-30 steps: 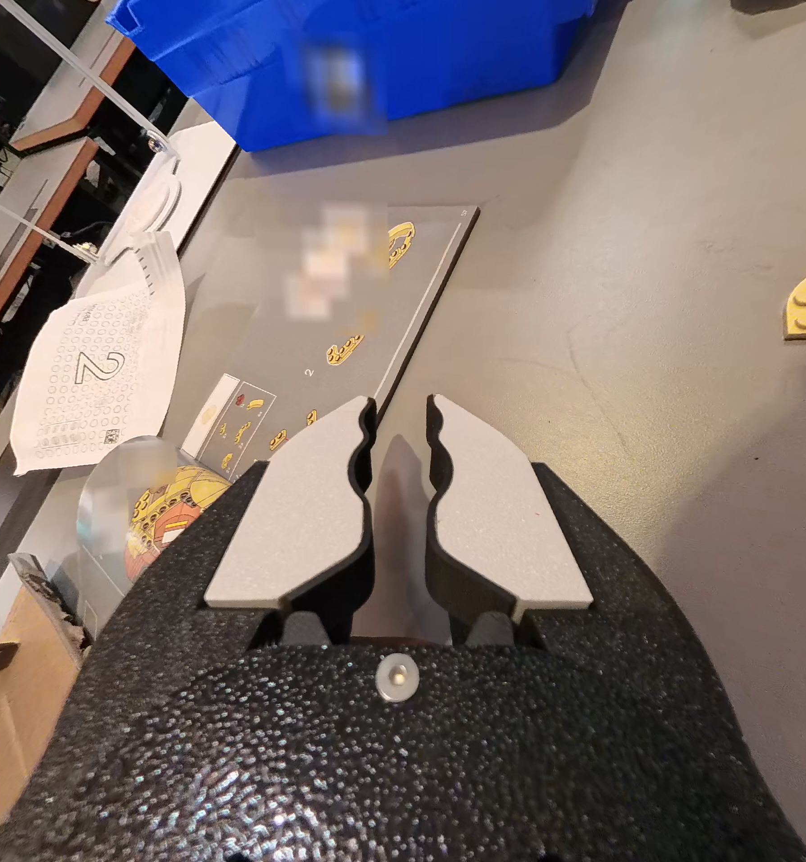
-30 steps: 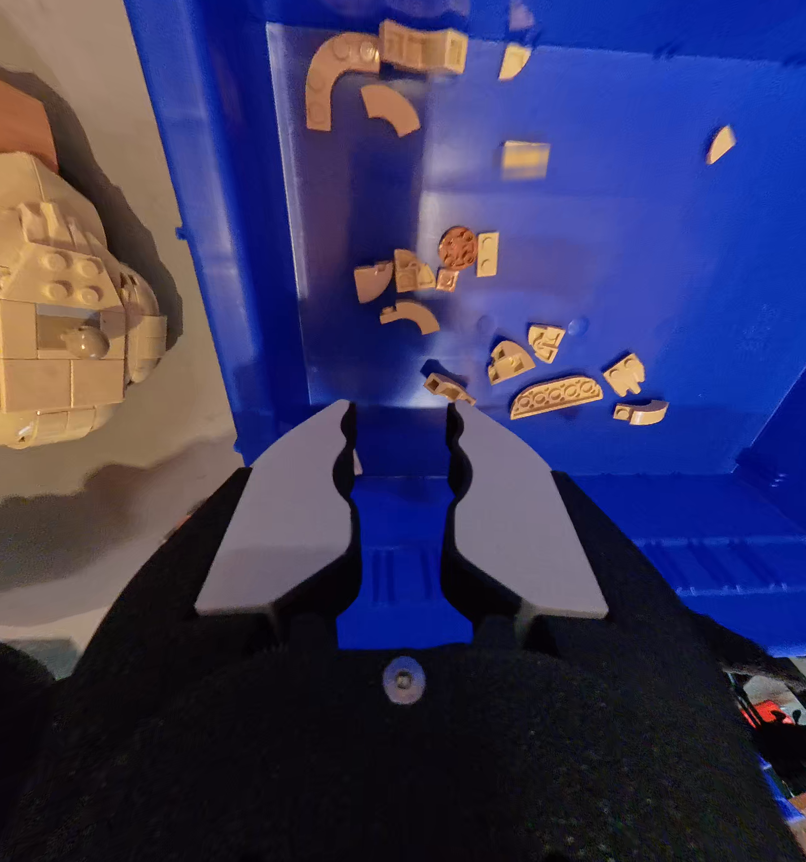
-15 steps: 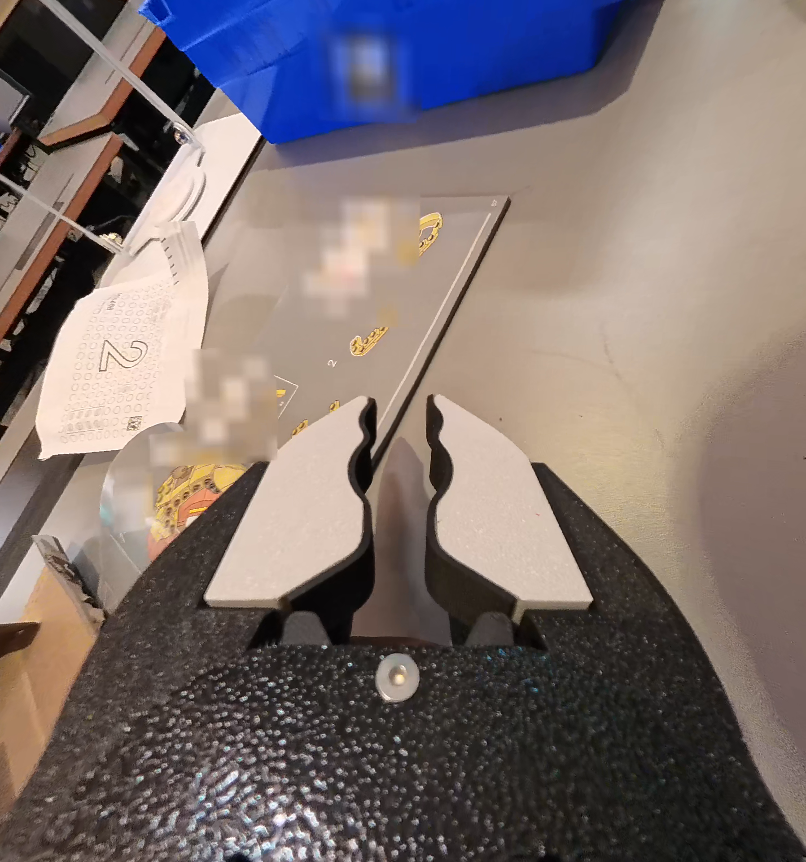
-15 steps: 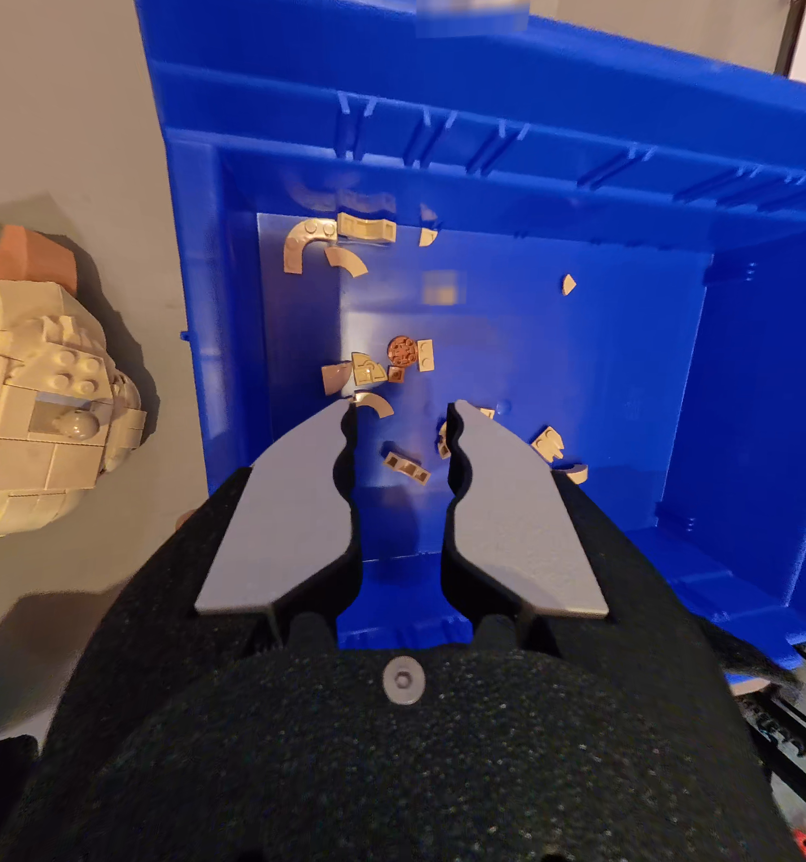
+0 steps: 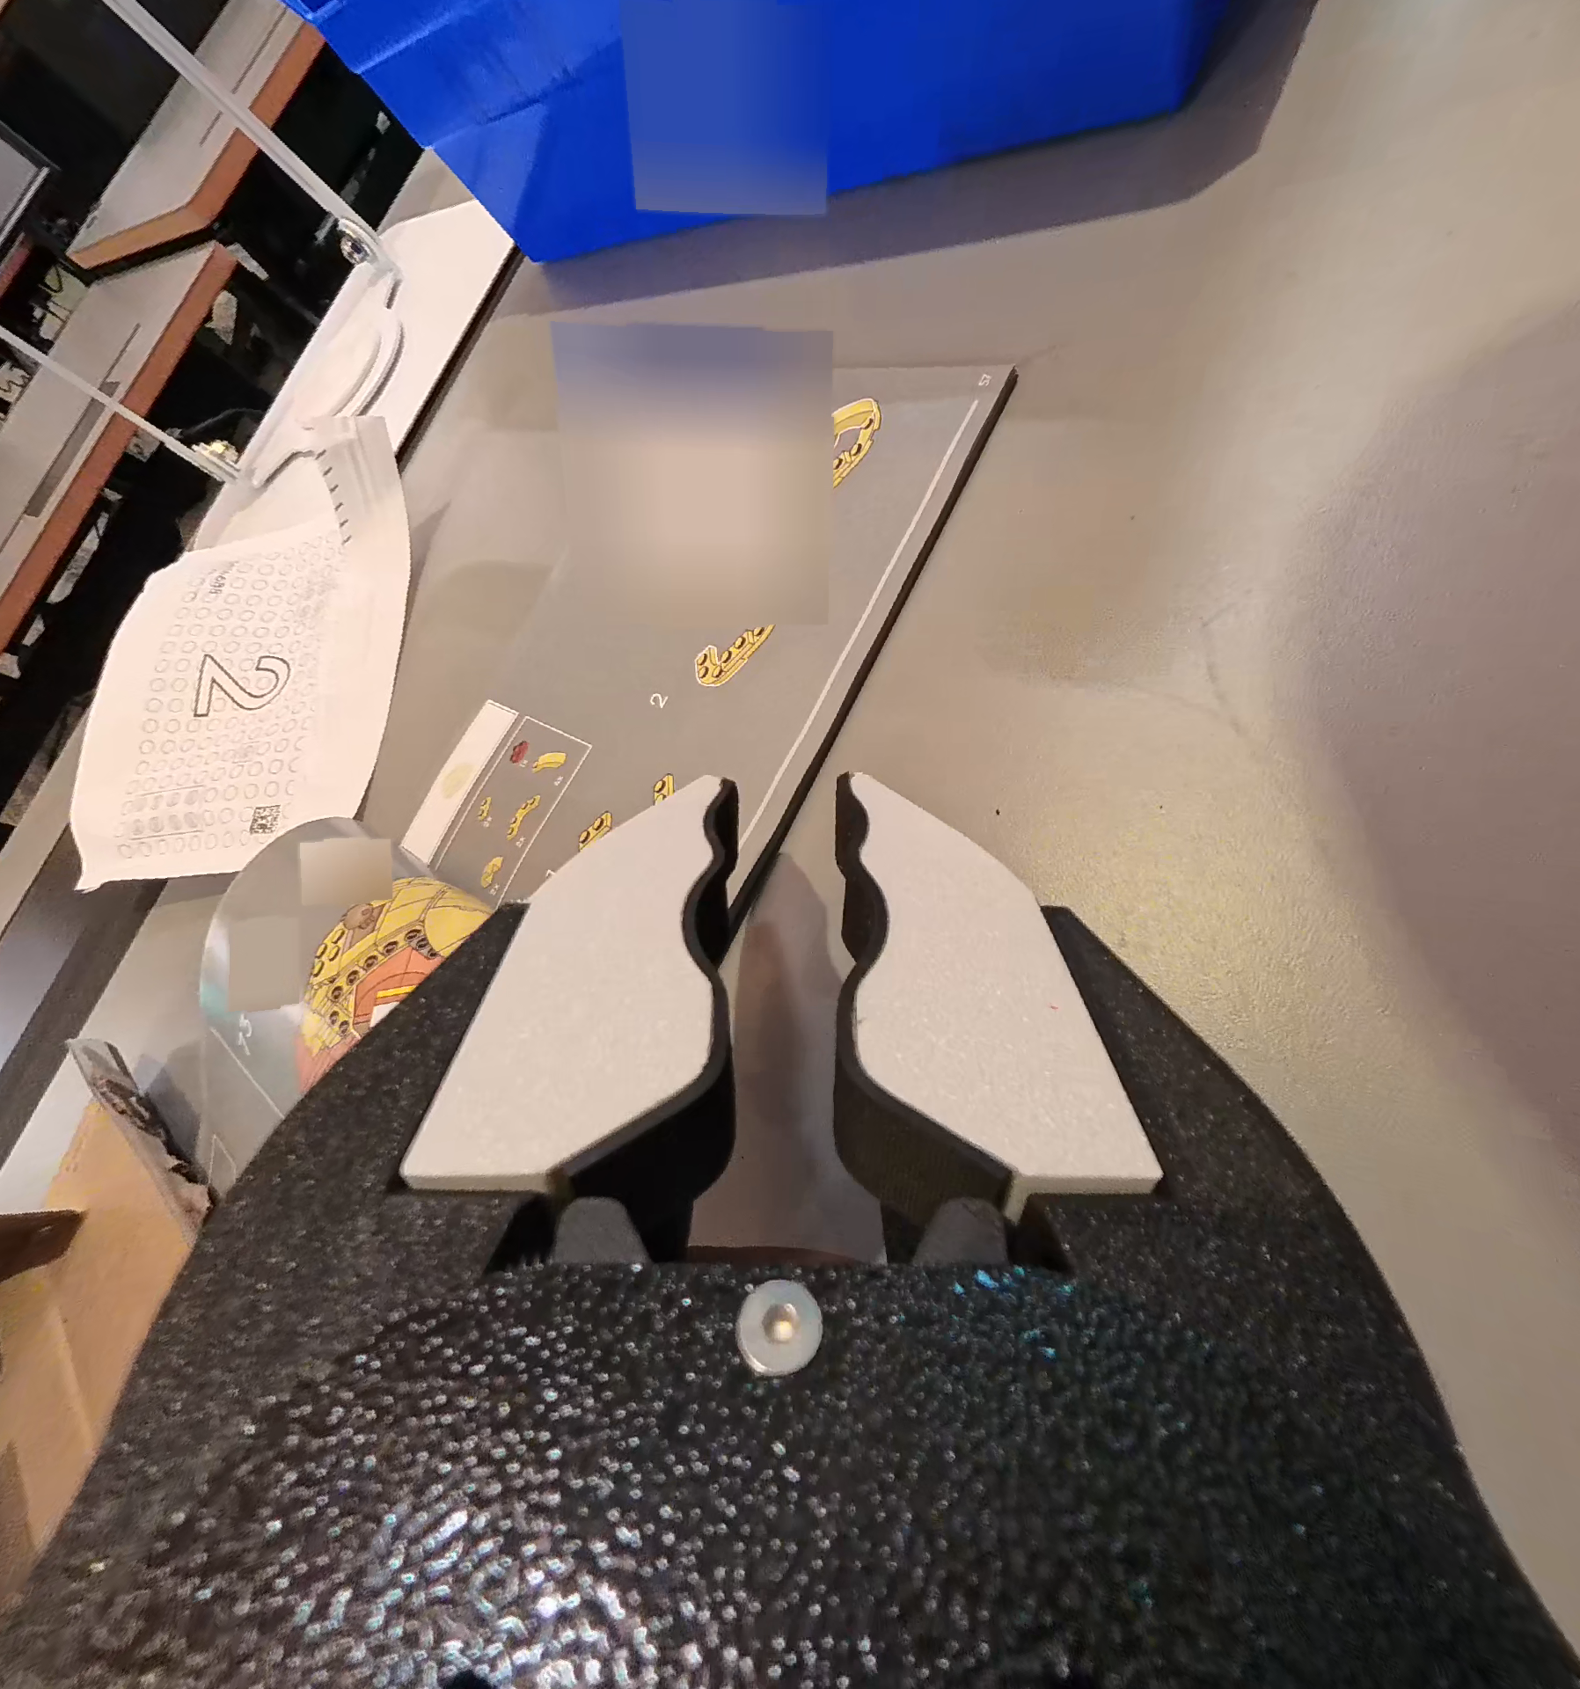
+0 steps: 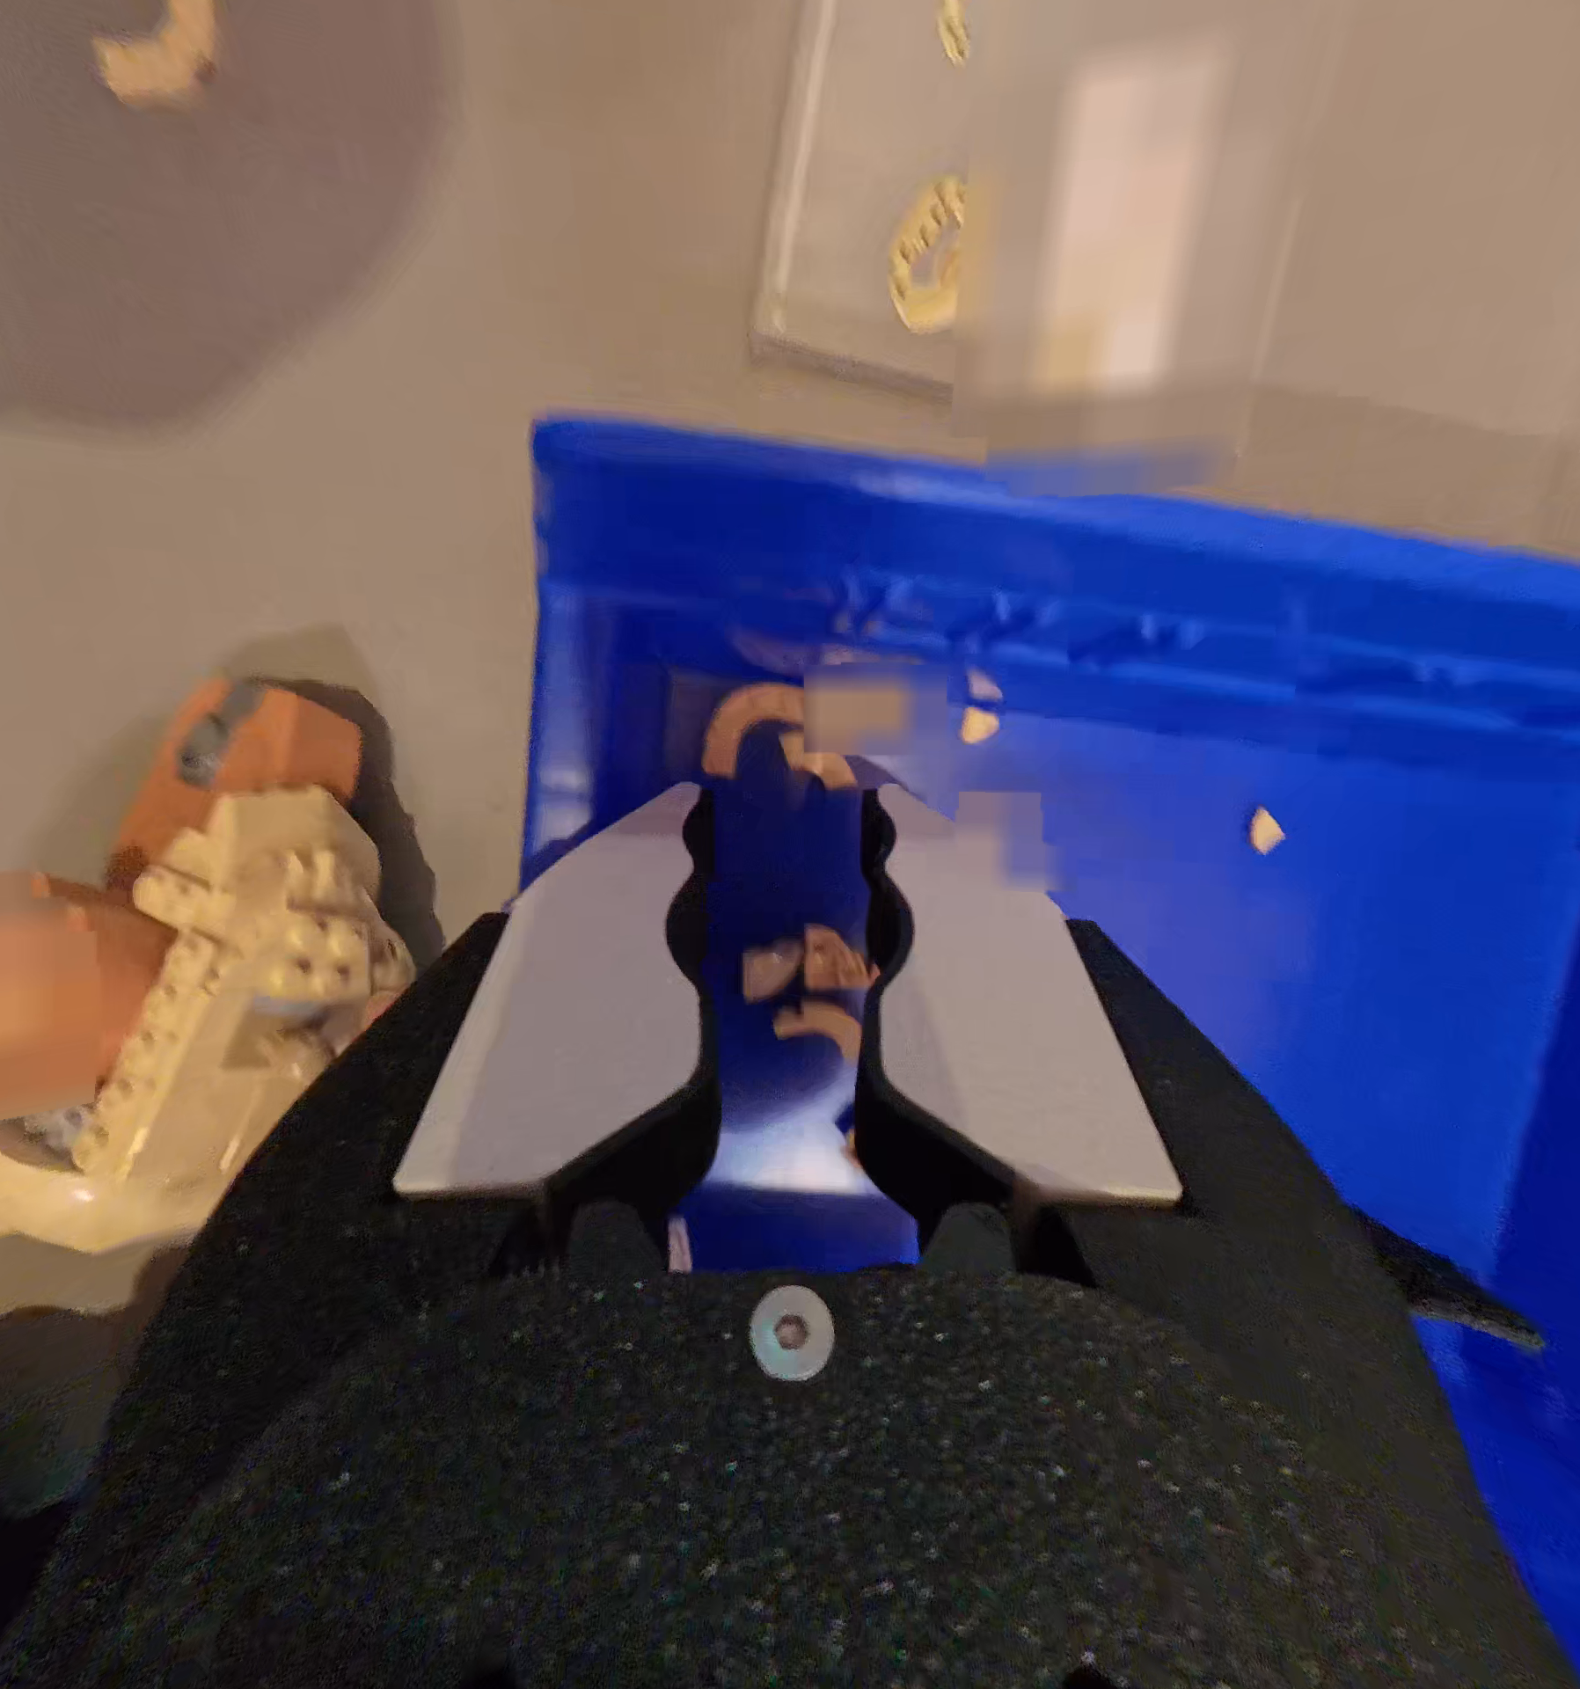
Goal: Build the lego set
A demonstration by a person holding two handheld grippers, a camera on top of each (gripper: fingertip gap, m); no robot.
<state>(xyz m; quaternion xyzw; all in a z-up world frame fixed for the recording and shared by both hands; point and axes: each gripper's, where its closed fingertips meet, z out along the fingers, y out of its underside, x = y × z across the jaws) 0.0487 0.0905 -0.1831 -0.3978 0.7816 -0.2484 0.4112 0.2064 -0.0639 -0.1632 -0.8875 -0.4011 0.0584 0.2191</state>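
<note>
1. Left gripper (image 5: pixel 784 795) is hovering over the grey table (image 5: pixel 1271 823), its fingers (image 5: pixel 603 987) standing slightly apart with nothing between them, only table surface showing through the gap.
2. Its fingertips are sitting over the right edge of a grey instruction booklet (image 5: pixel 640 658) lying flat on the table; the left finger is overlapping the page.
3. Left of the booklet, a white paper bag (image 5: pixel 220 676) is lying near the table edge; a blue bin (image 5: pixel 951 82) is standing beyond the booklet.
4. Right gripper (image 6: pixel 784 804) is hanging over the open blue bin (image 6: pixel 1225 914), fingers (image 6: pixel 585 1005) apart and gripping nothing; the view is motion-blurred.
5. Loose tan bricks (image 6: pixel 805 978) are lying on the bin floor, showing through the gap between the fingers but not touched by them; a tan curved piece (image 6: pixel 741 731) is lying just past the fingertips.
6. A tan and orange brick model (image 6: pixel 247 960) is sitting on the table just left of the bin.
</note>
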